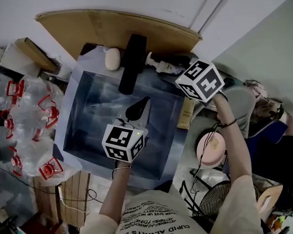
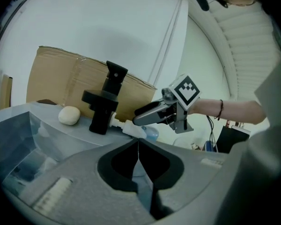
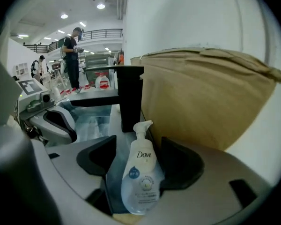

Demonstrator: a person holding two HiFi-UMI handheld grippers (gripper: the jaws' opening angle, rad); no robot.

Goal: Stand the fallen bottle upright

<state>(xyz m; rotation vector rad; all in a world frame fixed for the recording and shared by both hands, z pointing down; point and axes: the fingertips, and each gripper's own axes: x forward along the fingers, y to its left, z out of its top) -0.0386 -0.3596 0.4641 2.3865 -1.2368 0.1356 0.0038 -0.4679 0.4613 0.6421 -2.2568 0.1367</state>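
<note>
Bottle [image 3: 141, 182] lies flat on the sink's [image 1: 94, 57] back ledge, pump toward the faucet [image 1: 132, 62], base toward the right gripper [image 3: 138, 144], whose spread jaws straddle its body lengthwise; left gripper [image 2: 138, 146], jaws pressed together on nothing, hangs farther off over the basin.

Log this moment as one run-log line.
phase: pre-grasp | bottle: lying behind sink | right tool: jaws apart, straddling bottle | left tool: shut, empty, over sink
</note>
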